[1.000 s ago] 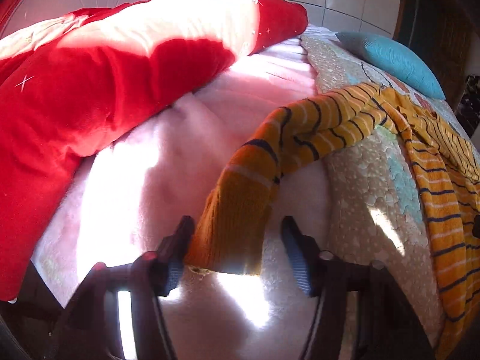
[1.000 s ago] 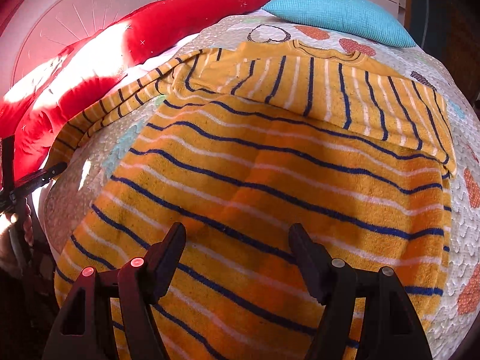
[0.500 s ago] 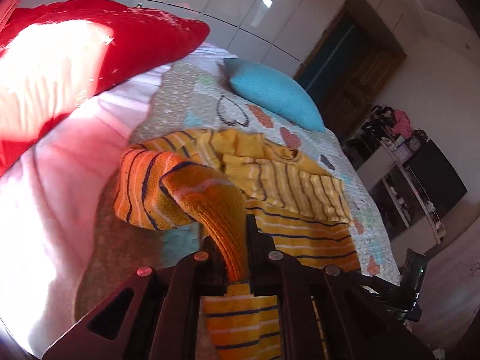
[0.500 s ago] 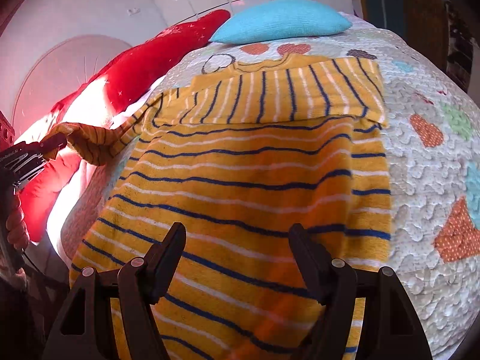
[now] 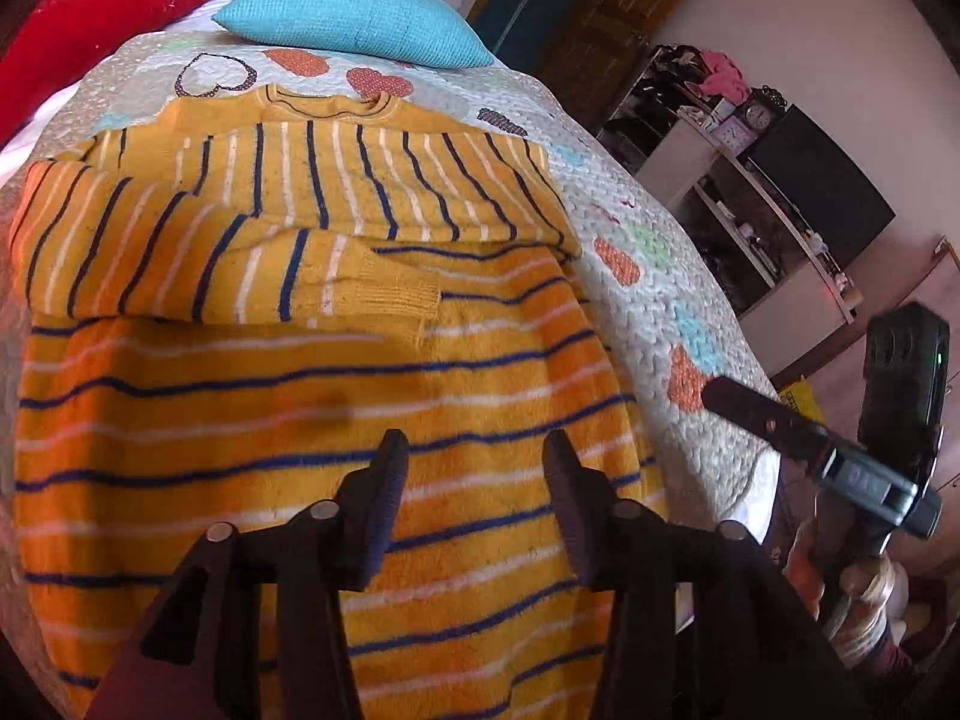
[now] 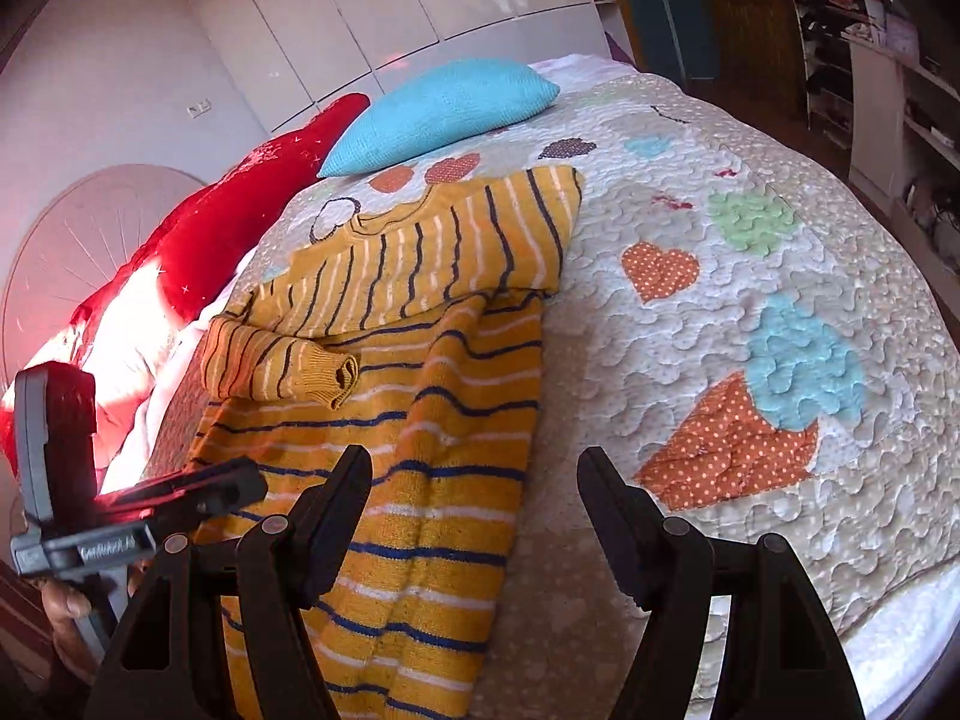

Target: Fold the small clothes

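We hold both tongs wide and empty: left gripper (image 5: pixel 474 474) mid-frame over the sweater (image 5: pixel 312 420), right gripper (image 6: pixel 474 498) lower centre (sleeve (image 6: pixel 282 369) lies folded across, likely narrowing it).

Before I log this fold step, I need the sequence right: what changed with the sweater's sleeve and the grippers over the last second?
The left hand-held gripper clamped the sleeve's cuff, carried it from the pink blanket side across onto the sweater, and let go; it is open now. The right hand-held gripper swung off the sweater toward the quilt, open throughout. The other sleeve stayed folded; the blue pillow is unmoved.
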A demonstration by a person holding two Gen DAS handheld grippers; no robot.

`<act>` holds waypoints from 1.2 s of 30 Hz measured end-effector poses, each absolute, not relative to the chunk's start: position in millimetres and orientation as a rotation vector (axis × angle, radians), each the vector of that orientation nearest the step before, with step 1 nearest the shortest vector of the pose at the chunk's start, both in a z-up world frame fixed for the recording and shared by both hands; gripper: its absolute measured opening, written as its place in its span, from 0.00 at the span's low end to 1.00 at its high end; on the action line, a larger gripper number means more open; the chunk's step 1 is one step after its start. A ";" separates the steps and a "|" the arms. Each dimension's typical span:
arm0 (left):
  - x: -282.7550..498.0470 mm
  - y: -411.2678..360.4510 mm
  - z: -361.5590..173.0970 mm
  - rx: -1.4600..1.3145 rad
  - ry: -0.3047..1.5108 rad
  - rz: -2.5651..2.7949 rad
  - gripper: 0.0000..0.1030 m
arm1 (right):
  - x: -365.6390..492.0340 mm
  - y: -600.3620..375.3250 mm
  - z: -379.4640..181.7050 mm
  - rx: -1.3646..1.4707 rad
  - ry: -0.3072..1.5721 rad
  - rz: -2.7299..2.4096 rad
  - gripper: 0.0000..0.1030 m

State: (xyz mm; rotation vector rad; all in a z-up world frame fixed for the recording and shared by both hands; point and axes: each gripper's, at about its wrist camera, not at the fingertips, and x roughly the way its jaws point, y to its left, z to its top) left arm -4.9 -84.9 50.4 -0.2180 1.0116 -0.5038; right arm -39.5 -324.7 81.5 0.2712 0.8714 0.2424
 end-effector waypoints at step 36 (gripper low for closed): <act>-103.1 83.5 42.4 -0.483 0.960 -0.154 0.67 | 143.9 -253.0 156.0 0.061 0.899 0.178 0.27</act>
